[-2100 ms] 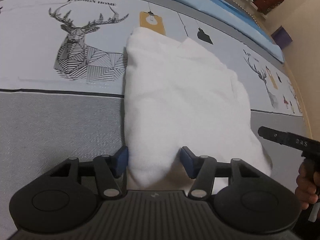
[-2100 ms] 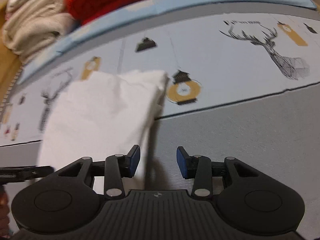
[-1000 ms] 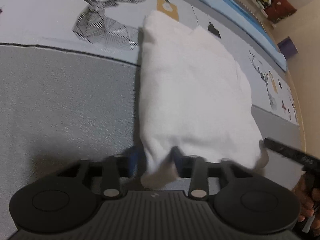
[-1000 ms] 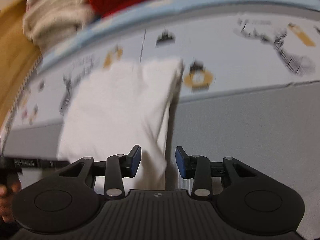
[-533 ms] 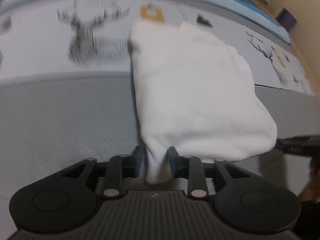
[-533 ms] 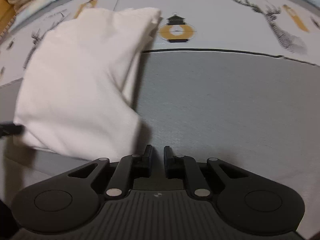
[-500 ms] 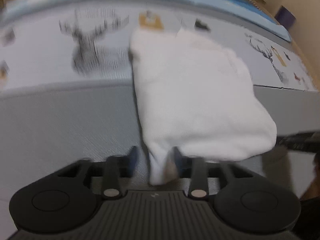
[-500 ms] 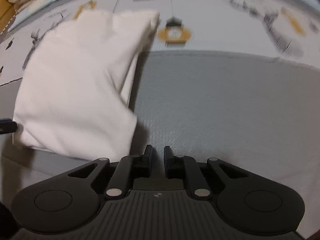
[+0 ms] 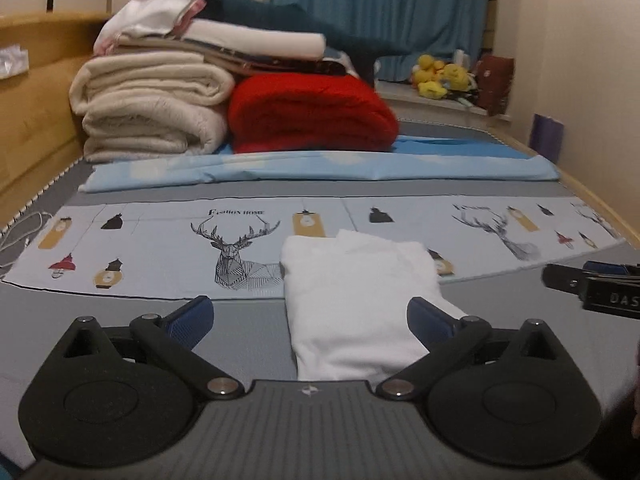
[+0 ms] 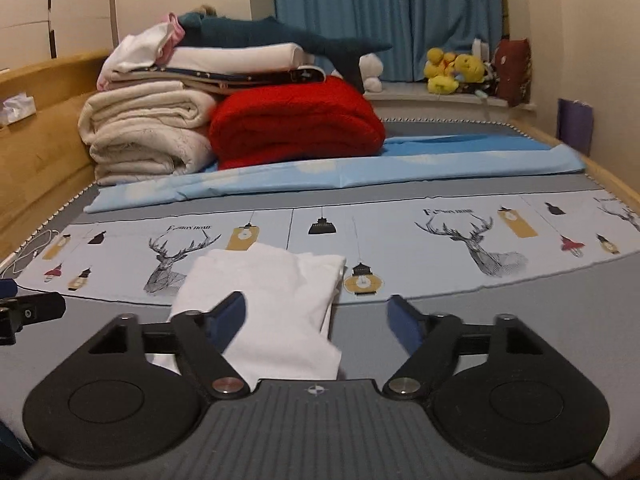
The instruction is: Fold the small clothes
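Both the left gripper point(image 9: 310, 316) and right gripper point(image 10: 318, 316) have just been opening, fingers now apart and empty above the folded white garment point(image 9: 360, 304), which lies mid-bed near its front edge. Best to withdraw without brushing the fold. The garment's near edge is hidden behind the grippers.

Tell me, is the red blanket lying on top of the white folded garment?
No, the red blanket sits far behind at the bed's head, apart from the white folded garment.
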`<state>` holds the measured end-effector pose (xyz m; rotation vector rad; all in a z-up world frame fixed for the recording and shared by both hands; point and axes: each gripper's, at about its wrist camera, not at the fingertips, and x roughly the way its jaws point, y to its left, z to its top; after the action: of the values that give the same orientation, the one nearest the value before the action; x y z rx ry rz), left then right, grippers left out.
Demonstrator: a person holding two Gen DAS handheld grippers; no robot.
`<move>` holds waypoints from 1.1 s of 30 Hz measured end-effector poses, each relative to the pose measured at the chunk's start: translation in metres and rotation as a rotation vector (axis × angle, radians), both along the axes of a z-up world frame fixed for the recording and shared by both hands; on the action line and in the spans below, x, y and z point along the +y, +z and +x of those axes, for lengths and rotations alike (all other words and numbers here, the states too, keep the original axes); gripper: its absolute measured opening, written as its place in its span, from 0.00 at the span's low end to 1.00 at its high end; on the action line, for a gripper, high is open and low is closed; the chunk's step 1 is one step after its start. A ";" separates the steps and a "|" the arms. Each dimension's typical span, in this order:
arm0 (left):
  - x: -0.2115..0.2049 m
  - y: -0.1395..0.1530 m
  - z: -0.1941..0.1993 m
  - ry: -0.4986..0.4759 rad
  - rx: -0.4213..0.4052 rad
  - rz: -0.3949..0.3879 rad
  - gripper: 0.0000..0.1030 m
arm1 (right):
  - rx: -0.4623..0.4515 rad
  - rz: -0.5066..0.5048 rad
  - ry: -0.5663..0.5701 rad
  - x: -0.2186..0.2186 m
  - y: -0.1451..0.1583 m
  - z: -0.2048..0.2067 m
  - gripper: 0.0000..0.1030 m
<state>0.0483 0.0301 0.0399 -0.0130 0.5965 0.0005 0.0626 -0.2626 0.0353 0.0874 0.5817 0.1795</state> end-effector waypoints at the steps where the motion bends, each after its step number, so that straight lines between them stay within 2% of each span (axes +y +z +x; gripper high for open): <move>1: -0.003 -0.001 -0.013 -0.008 -0.006 0.003 1.00 | 0.005 -0.003 -0.002 -0.001 -0.001 -0.008 0.84; 4: -0.009 -0.013 -0.039 -0.012 -0.030 0.010 1.00 | 0.029 -0.018 0.001 0.000 -0.012 -0.029 0.84; 6: -0.012 -0.033 -0.048 0.002 -0.033 0.011 1.00 | 0.054 -0.047 0.004 0.007 -0.021 -0.037 0.84; 9: -0.016 -0.054 -0.040 0.032 0.098 -0.023 1.00 | 0.067 -0.081 -0.005 0.012 -0.028 -0.037 0.87; 11: -0.013 -0.054 -0.034 0.036 0.064 -0.054 1.00 | 0.062 -0.096 0.000 0.013 -0.031 -0.035 0.92; 13: -0.015 -0.056 -0.029 0.053 0.041 -0.004 1.00 | 0.074 -0.132 -0.004 0.016 -0.037 -0.030 0.92; 15: -0.015 -0.059 -0.025 0.067 0.049 0.009 1.00 | 0.080 -0.146 -0.019 0.016 -0.041 -0.026 0.92; 19: -0.009 -0.064 -0.019 0.079 0.088 -0.033 1.00 | 0.095 -0.132 -0.023 0.015 -0.045 -0.023 0.95; 21: -0.010 -0.064 -0.018 0.072 0.084 -0.028 1.00 | 0.103 -0.114 -0.018 0.015 -0.046 -0.024 0.99; 33: -0.012 -0.066 -0.018 0.071 0.068 -0.031 1.00 | 0.099 -0.103 -0.011 0.017 -0.047 -0.022 0.99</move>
<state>0.0301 0.0177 -0.0258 -0.0644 0.6635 0.0611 0.0406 -0.2453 -0.0117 0.0000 0.6875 0.1348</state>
